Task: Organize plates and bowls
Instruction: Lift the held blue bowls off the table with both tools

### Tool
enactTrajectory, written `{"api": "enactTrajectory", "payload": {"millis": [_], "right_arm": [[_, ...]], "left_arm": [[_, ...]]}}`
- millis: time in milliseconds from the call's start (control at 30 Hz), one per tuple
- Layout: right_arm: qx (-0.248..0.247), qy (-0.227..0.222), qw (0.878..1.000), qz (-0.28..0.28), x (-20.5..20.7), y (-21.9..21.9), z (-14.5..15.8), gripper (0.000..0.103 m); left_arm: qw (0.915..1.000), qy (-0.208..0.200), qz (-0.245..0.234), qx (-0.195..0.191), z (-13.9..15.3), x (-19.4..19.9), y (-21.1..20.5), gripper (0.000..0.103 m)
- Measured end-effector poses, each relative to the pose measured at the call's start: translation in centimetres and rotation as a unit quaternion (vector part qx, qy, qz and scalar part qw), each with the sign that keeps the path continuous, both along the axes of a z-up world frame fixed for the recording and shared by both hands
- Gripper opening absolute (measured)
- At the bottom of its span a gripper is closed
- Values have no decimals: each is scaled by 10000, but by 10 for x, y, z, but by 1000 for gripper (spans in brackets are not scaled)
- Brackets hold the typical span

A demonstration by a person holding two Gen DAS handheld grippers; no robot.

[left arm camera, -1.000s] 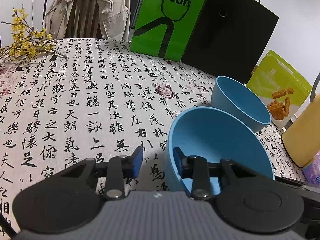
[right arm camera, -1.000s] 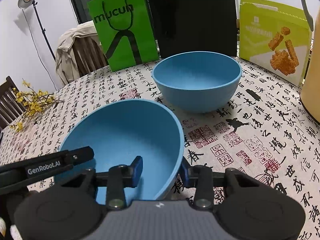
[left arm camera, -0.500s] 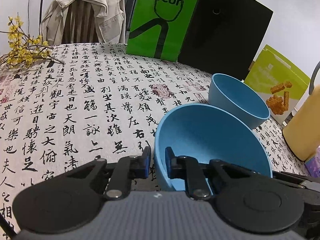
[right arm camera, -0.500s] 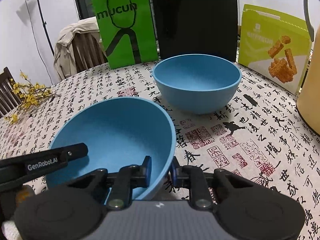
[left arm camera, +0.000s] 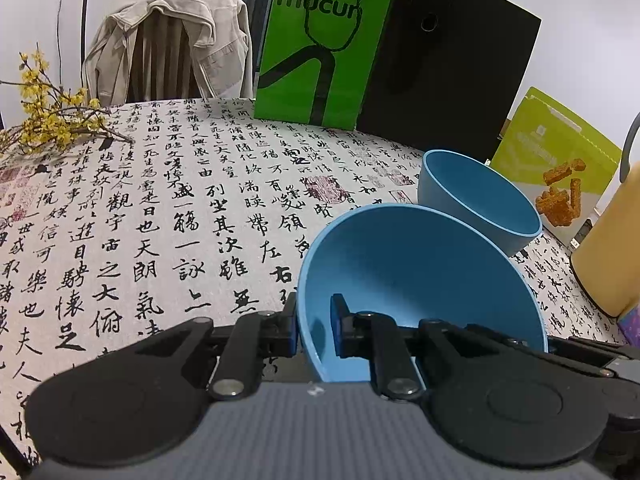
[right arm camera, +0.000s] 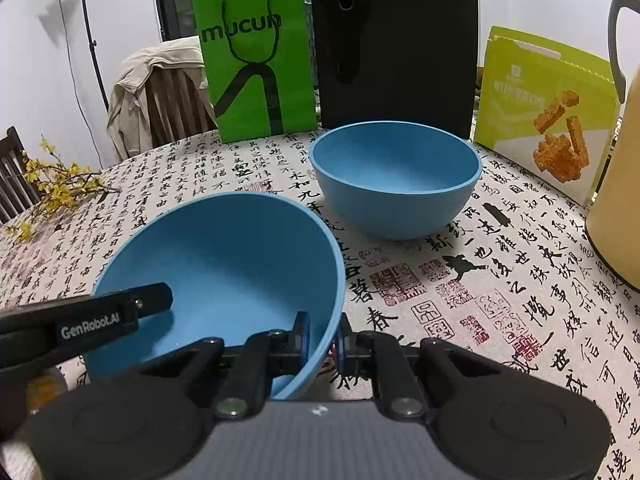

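Near blue bowl [right arm camera: 216,264] on the table [left arm camera: 160,208], rim pinched on opposite sides: left gripper [left arm camera: 314,326], right gripper [right arm camera: 323,338], both clamped tight. Far blue bowl [right arm camera: 396,178] just beyond. Advise lifting both hands evenly, keeping it level, then nesting it.

I'm looking at a home dining spot: a round table [right arm camera: 460,280] under a calligraphy-print cloth, with a wooden chair [left arm camera: 160,64] at eleven o'clock and a beige jacket [left arm camera: 188,32] slung over its back. At twelve stand shopping bags [right arm camera: 256,60], at nine a sprig of yellow blossoms [left arm camera: 52,116], at two a snack box [right arm camera: 548,120].
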State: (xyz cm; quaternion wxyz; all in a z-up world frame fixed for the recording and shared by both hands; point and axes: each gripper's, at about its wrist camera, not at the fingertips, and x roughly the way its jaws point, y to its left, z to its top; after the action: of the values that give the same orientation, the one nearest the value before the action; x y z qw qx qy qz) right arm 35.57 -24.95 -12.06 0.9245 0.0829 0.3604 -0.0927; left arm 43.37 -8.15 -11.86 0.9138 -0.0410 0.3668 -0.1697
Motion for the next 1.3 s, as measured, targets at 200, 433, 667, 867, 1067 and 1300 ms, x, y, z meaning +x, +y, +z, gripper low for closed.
{"api": "enactTrajectory", "payload": {"millis": [200,433,667,867,1067,1300], "right_arm": [[-19,-60,10000,1,-3,1,2,13],[-52,-143,9999,-2,-5,2,6,13],[-124,-289,9995,-5,-10,5,11,13],[-59,-401,9992,-27,-16,3,16,13],[-53,-515,9987,-37,-22,4,21,13],[-10,-600,9982,-21,-27,3,25,13]], "left_arm": [[10000,-66,6,13,2,-2,0,16],[9998,-192,43,44,7,-6,-1,16],[9993,-362,100,39,16,-13,-1,16],[9986,-515,98,64,23,-20,-3,16],[9982,-586,124,32,27,-25,-3,16],[9965,-818,151,90,34,-33,-4,16]]}}
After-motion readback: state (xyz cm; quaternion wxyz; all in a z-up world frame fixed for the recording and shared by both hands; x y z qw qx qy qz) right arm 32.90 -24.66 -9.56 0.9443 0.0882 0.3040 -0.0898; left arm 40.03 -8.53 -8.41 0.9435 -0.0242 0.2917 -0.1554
